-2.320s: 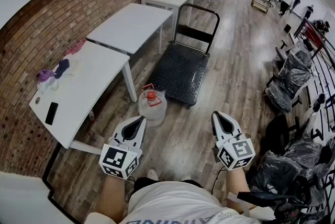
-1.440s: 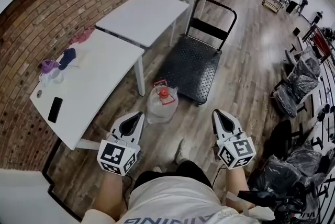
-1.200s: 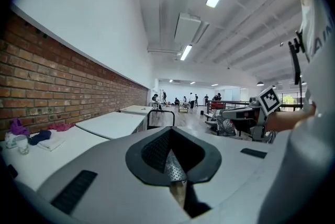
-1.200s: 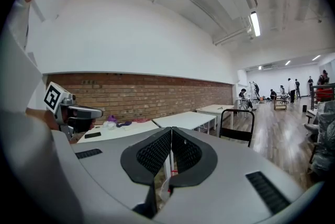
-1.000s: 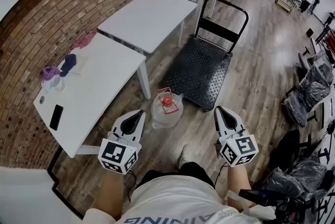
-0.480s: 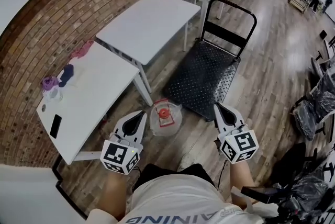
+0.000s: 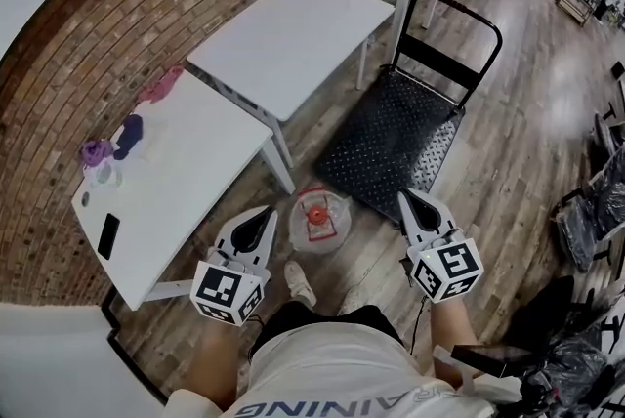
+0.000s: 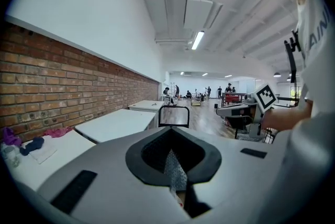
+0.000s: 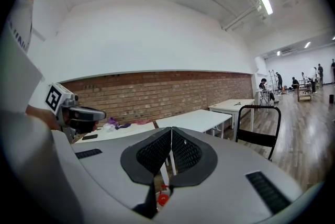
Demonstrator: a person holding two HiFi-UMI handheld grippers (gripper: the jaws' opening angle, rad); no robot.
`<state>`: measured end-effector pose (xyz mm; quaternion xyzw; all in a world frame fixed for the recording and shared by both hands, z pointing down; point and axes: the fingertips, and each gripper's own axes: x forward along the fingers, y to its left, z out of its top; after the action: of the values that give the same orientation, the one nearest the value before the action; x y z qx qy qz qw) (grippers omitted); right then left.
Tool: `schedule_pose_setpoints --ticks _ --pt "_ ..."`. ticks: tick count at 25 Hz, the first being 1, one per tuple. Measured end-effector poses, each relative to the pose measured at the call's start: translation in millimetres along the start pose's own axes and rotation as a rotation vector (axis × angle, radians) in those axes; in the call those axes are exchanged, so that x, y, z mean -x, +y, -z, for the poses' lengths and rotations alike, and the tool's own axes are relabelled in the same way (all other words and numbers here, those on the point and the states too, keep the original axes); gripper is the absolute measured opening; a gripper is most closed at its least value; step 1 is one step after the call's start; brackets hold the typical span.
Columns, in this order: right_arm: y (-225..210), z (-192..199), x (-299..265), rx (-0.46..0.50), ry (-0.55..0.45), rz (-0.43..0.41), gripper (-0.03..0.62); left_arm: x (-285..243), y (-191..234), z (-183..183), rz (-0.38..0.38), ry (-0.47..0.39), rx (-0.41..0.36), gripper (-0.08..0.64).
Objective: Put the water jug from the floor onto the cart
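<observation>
1. The water jug (image 7: 320,223) stands on the wood floor at the lower centre of the head view. It is just beside the near edge of the cart (image 7: 395,138) and between the 2 grippers.
2. The left gripper (image 7: 264,214) and the right gripper (image 7: 406,199) flank the jug without touching it. Both have their jaws pressed together and hold nothing.
3. The jug is clear, rounded plastic with a red cap (image 7: 315,210). How full it is cannot be told, but with water in it, it is likely heavy. Its smooth walls would probably slip under narrow pads. The neck below the cap looks like the surer hold, with the 2nd gripper steadying the body.
4. The leg (image 7: 281,162) of the nearest white table (image 7: 186,172) stands close at the jug's upper left. The person's shoe (image 7: 301,284) lies just below it.
5. The cart's upright handle (image 7: 441,60) is at the far end, so the near edge looks free for loading.
</observation>
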<state>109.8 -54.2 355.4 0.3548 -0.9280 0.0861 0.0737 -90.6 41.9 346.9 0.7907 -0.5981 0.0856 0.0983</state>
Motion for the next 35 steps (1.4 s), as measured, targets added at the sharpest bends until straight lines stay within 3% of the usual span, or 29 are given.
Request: schedule_pose_setpoints --ticks 7,11,15,23,30,35 --pt "17.1 -19.4 -54.6 0.055 0.021 0.036 0.006 -25.3 69.0 -4.0 0.033 -0.034 -0.001 0.002" --pt "28.3 -26.8 -92.6 0.074 0.035 0.052 0.006 -31.9 120.5 -7.5 0.015 -0.046 -0.001 0.002" --pt "44.0 -25.7 -118.7 0.104 0.069 0.024 0.006 -32.4 149.0 -0.7 -0.004 -0.035 0.019 0.002" --pt "41.1 0.3 -161.3 0.126 0.117 -0.08 0.006 -37.2 166.4 27.0 -0.097 0.005 0.073 0.002" --pt "27.3 62.9 -187.3 0.146 0.247 -0.203 0.011 -47.8 151.3 66.6 -0.196 0.071 0.144 0.002" --pt "30.8 139.1 -201.4 0.176 0.387 -0.309 0.094 -47.2 141.1 108.7 -0.266 0.123 0.191 0.0"
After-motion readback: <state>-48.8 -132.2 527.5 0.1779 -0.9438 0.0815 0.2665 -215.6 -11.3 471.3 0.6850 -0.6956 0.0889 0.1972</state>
